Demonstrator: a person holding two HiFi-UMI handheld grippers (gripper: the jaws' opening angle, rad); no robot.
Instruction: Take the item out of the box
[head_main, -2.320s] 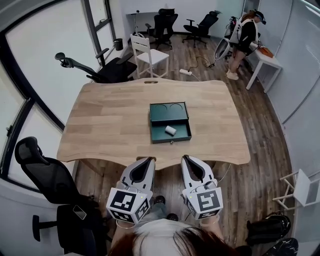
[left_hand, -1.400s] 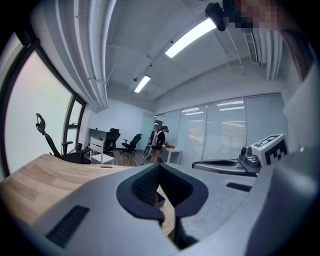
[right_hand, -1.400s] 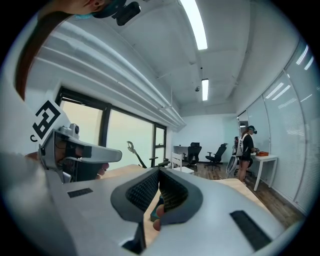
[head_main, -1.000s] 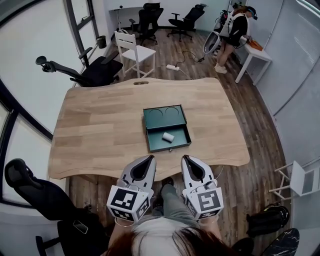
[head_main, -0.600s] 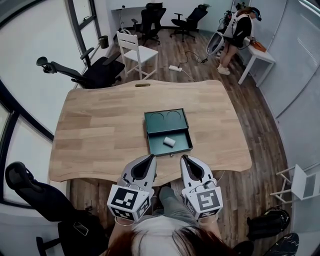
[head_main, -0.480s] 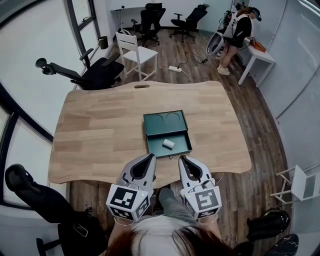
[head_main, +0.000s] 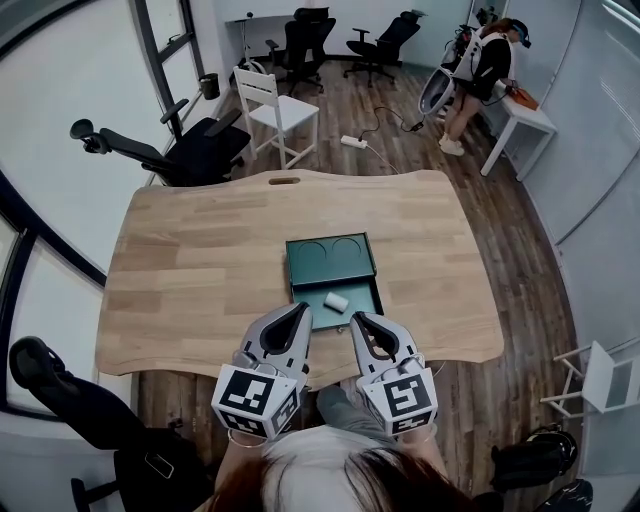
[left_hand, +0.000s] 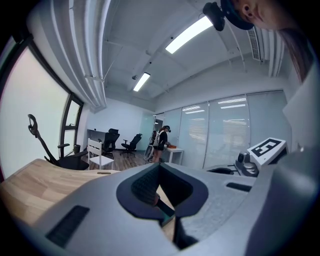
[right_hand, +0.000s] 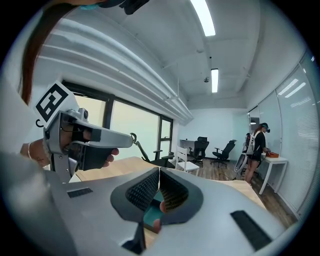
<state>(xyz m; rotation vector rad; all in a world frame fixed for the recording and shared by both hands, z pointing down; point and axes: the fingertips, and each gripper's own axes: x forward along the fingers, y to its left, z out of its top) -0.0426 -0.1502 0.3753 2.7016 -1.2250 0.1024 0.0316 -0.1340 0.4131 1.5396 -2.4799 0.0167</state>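
Note:
A dark green box (head_main: 330, 258) lies on the wooden table (head_main: 190, 270), and its drawer (head_main: 365, 296) is pulled out toward me. A small white roll (head_main: 335, 299) lies in the drawer. My left gripper (head_main: 300, 311) reaches over the table's near edge, its tip just left of the drawer front. My right gripper (head_main: 357, 320) sits at the drawer's front edge. Both are shut with nothing held. A strip of the green box (right_hand: 152, 212) shows below the right gripper's (right_hand: 159, 170) closed jaws. The left gripper (left_hand: 159, 165) also shows its tips touching.
Black office chairs (head_main: 195, 145) and a white chair (head_main: 275, 108) stand beyond the table's far side. A person (head_main: 480, 60) stands at a white desk (head_main: 530, 120) at the far right. Another black chair (head_main: 50, 385) is at my near left.
Both grippers have moved forward from below the table's near edge to over it, close to the drawer front. The box and roll have stayed in place on the table.

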